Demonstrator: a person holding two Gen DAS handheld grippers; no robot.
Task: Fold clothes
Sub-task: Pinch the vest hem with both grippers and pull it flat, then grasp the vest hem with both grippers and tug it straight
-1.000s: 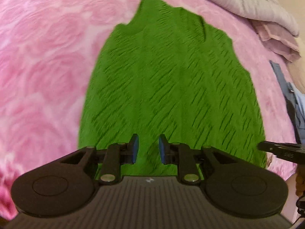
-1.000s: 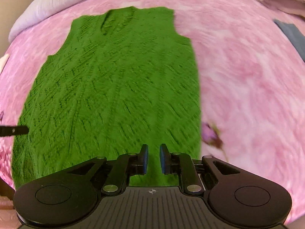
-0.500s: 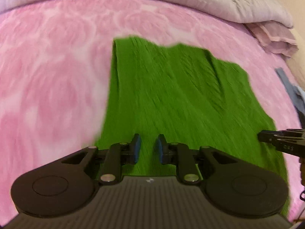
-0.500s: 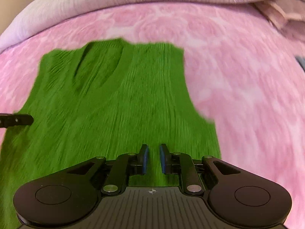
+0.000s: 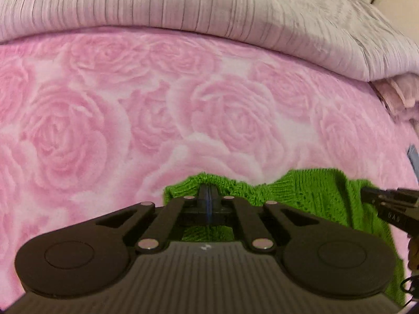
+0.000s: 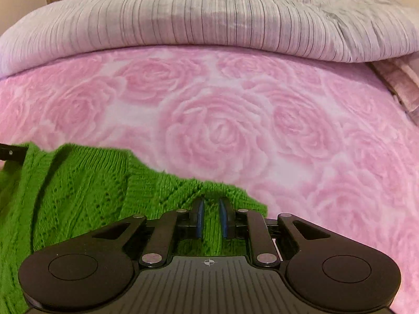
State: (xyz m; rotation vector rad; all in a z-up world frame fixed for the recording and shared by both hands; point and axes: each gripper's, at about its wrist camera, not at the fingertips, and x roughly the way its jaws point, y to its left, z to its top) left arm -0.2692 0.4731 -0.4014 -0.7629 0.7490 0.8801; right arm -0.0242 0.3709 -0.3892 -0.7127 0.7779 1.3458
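Green knit vest (image 6: 78,196) lies on the bed w/ the pink rose blanket (image 6: 222,120), grey duvet (image 6: 196,18) bunched behind. Left hand-held gripper (image 5: 208,196) is clamped tight at the vest's top edge, pads together. Right hand-held gripper (image 6: 210,206) has a narrow gap w/ knit between the pads; can't tell if it's pinching.

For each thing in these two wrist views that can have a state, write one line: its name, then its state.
Green knitted vest: lying on the bed, top edge bunched.
Left gripper: jaws shut at the vest's top edge.
Right gripper: jaws apart, knit between them.
Pink rose blanket: spread flat.
Striped duvet: heaped at the back.
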